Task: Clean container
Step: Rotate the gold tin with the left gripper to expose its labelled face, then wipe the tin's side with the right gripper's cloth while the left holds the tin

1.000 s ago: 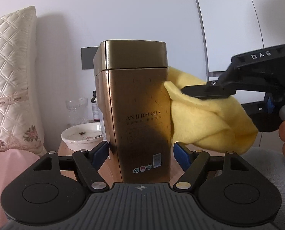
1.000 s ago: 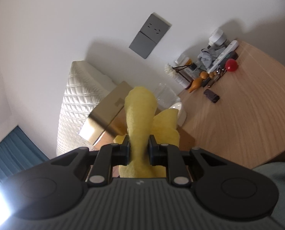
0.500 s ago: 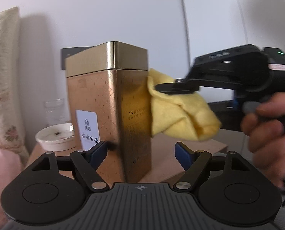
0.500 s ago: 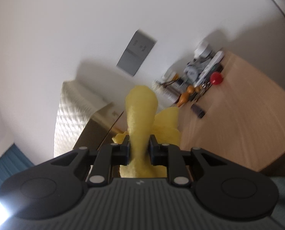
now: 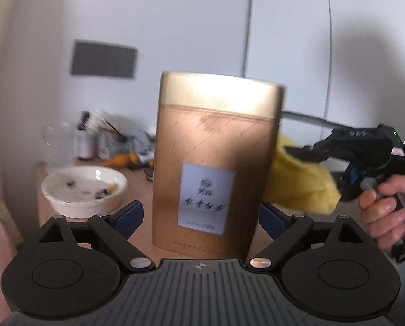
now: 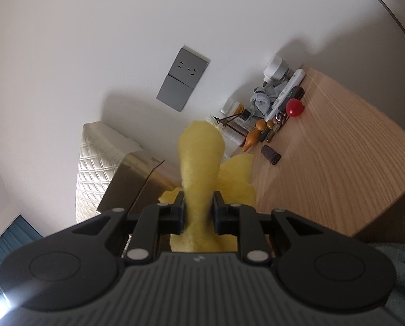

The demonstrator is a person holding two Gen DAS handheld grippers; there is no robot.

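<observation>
Soft daylight fills both views, fairly bright and without hard glare on the white wall (image 5: pixel 191 21). The left wrist view is smeared by motion: the gold tin (image 5: pixel 216 163), its label, the bowl (image 5: pixel 84 190) and the clutter behind are all blurred. A broad dark shadow lies on the wall at upper right. The right wrist view is sharper; the yellow cloth (image 6: pixel 199 163) close to the lens is soft. A white flare, perhaps a window, burns out its lower left corner. Fisheye bending curves straight lines near the edges.
</observation>
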